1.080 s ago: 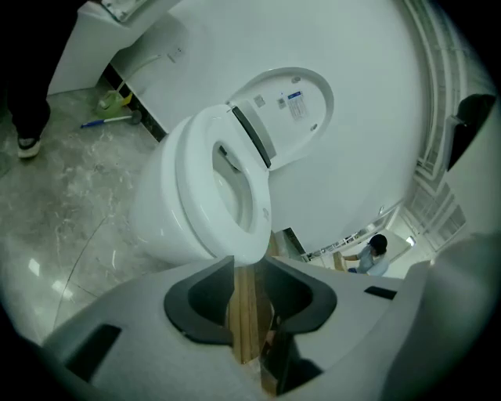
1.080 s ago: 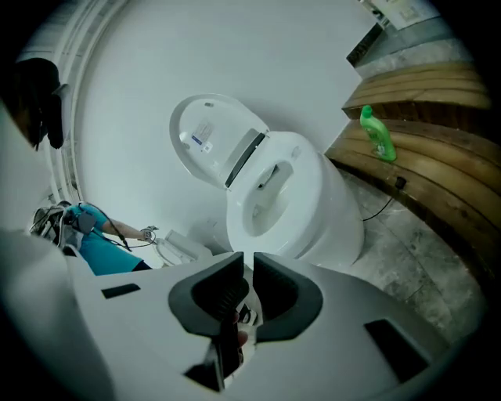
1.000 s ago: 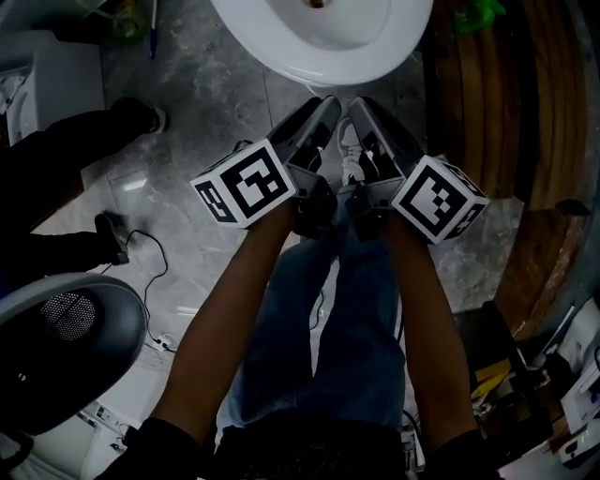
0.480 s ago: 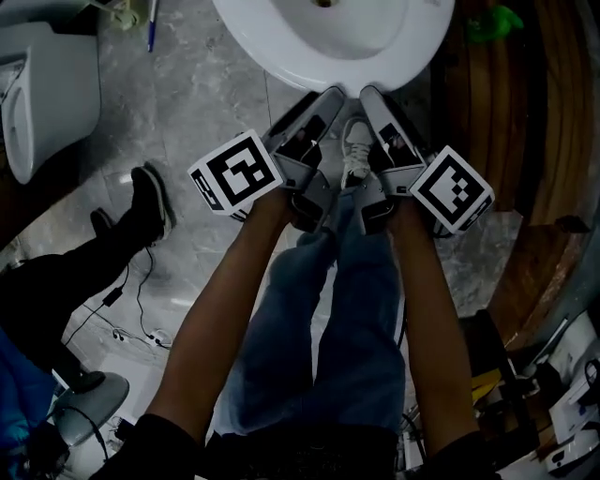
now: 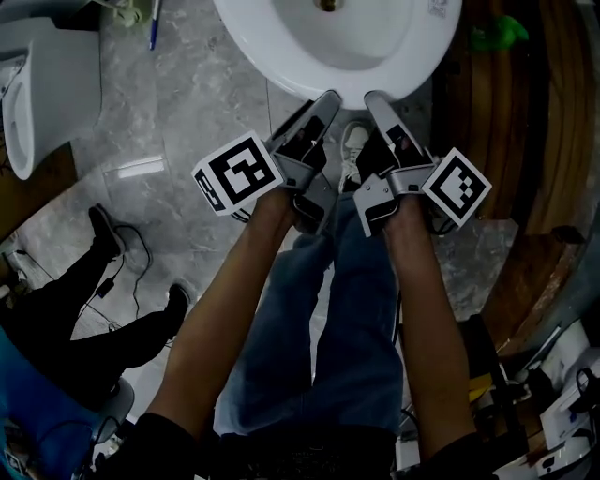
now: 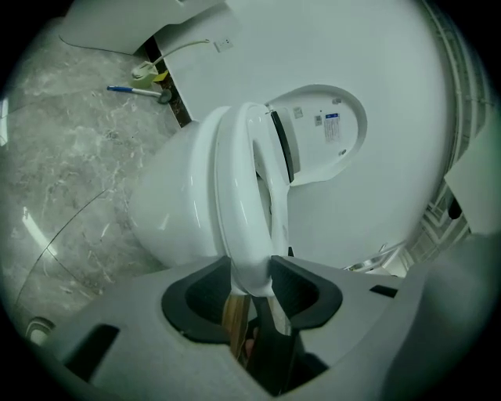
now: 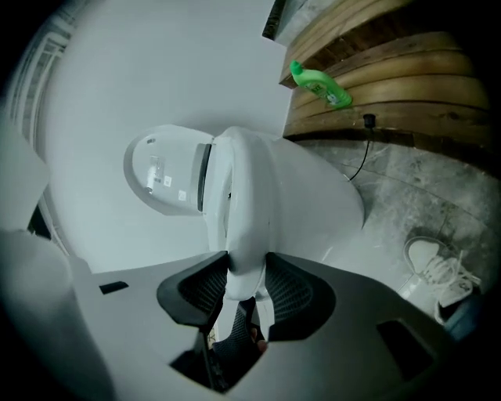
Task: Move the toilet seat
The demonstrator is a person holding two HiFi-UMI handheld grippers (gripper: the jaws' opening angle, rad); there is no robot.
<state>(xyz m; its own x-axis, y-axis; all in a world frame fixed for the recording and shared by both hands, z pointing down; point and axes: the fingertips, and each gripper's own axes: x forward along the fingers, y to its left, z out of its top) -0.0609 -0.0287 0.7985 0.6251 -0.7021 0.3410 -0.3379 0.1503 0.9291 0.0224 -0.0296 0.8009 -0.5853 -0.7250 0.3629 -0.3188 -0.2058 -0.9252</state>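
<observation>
The grey marbled floor [image 5: 187, 103] is smooth and faintly shiny. To its right runs a curved wall of brown wooden planks [image 5: 525, 112]. At far centre stands one glossy white toilet bowl [image 5: 337, 47], round and smooth.

The toilet seat [image 6: 239, 204] is a rounded white ring lying along the bowl's rim, and its near edge sits at the front of the bowl. Beyond it the oval lid [image 6: 321, 129] stands raised, with small printed labels on its face.

Two bare forearms reach forward from the near edge, side by side over a pair of blue jeans [image 5: 319, 328], and angle slightly inward toward the bowl's front. The left gripper [image 5: 319, 111] and the right gripper [image 5: 380, 105] are grey plastic with black ribbed pads. Each carries one white cube with black square markers [image 5: 237, 176]. Both point at the near rim, close together. Each gripper's jaws are closing, with the seat's front edge between them and the pads pressing on its two faces.

At the near left, another person's dark-trousered legs [image 5: 103, 319] end in two black shoes. One white laced sneaker [image 5: 353, 150] rests on the floor between the grippers. One green plastic bottle [image 7: 321, 86] lies against the planks, and one blue pen-like stick [image 5: 153, 23] lies on the far left floor.
</observation>
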